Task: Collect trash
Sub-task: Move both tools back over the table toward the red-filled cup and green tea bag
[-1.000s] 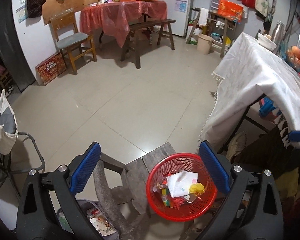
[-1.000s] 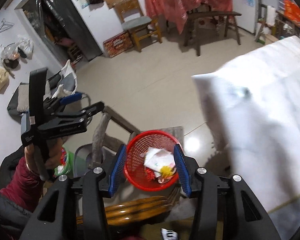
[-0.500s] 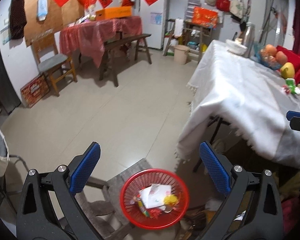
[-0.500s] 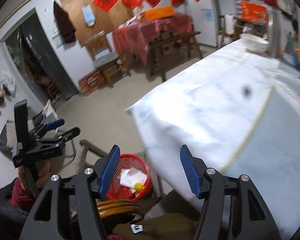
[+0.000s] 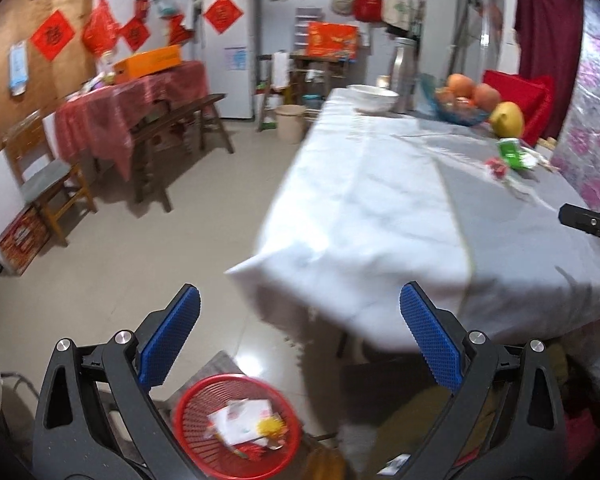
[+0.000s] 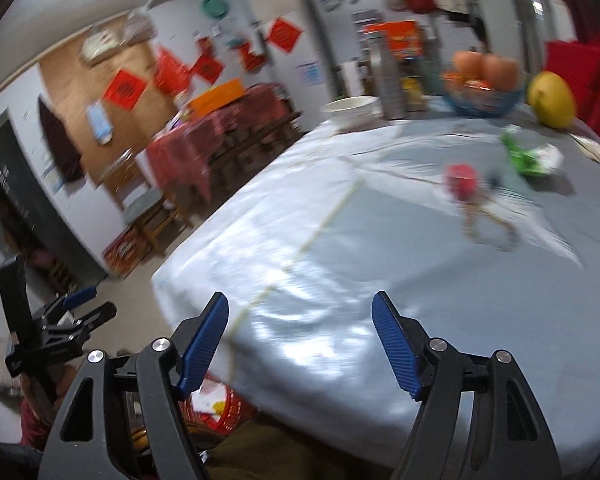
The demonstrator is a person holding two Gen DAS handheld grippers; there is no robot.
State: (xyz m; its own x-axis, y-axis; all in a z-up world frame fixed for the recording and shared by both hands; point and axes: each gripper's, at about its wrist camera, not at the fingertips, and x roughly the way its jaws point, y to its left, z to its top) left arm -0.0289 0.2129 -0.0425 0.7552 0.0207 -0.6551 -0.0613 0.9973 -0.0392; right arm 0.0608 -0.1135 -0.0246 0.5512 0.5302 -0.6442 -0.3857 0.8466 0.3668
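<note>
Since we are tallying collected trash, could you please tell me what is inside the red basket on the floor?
The red basket holds crumpled white paper, a yellow frilly piece and red scraps. Anything beneath the paper is covered and cannot be seen.

Indoor lighting was even and moderately bright, from overhead. Glare showed on the floor tiles and the white cloth on the bench. Both fisheye views bent heavily toward dark corners. The right wrist view was badly motion-blurred; the left one less so.
</note>
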